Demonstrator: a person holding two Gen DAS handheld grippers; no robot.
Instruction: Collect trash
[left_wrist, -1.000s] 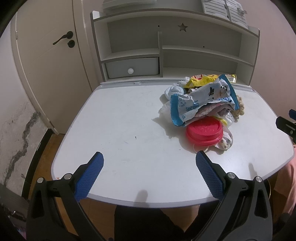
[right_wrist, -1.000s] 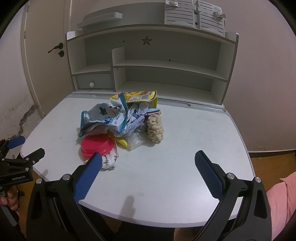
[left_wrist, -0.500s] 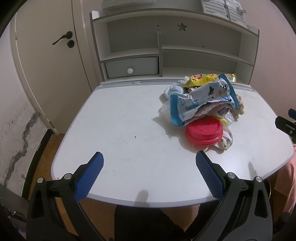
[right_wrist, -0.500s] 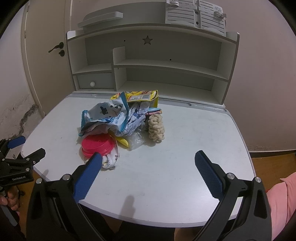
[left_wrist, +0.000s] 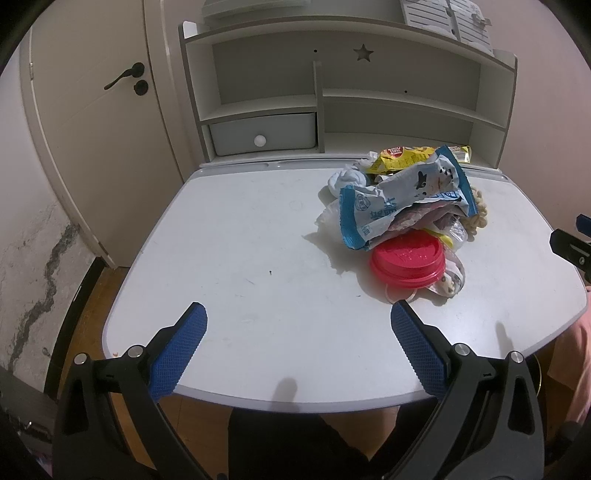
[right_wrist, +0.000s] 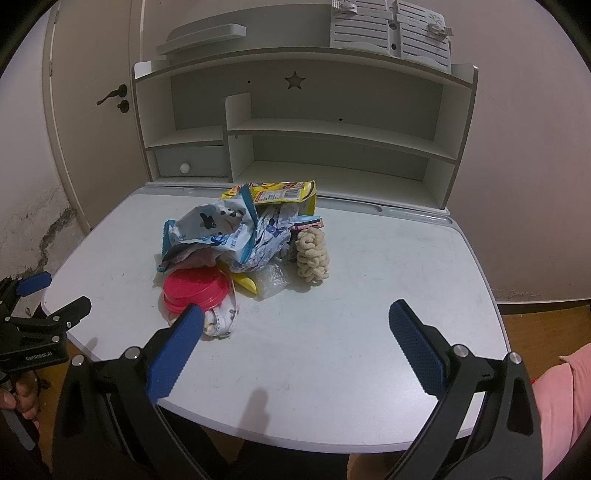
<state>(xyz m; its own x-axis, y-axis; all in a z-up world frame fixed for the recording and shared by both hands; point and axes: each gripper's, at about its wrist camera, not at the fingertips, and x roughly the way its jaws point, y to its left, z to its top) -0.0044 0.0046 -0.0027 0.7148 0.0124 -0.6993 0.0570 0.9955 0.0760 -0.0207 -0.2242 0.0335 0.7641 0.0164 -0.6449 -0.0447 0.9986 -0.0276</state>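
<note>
Desk (right_wrist: 369, 332): smooth matt white surface, faintly scuffed. Blue-and-white wrapper (right_wrist: 218, 232) and yellow wrapper (right_wrist: 280, 192): crinkled glossy film. Red lid (right_wrist: 195, 290): smooth plastic with a slight sheen. Clear bag (right_wrist: 271, 280): thin transparent plastic. Fingers (right_wrist: 177, 354) – blue pads with a fine knurled texture, on matt black plastic arms with bright metal screws. Floor (left_wrist: 88, 295): wood – brown, lightly glossy.

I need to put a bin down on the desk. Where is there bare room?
The desk is bare from its door-side edge up to the trash pile, and right of the pile too. The pile itself is crowded around the red lid.
</note>
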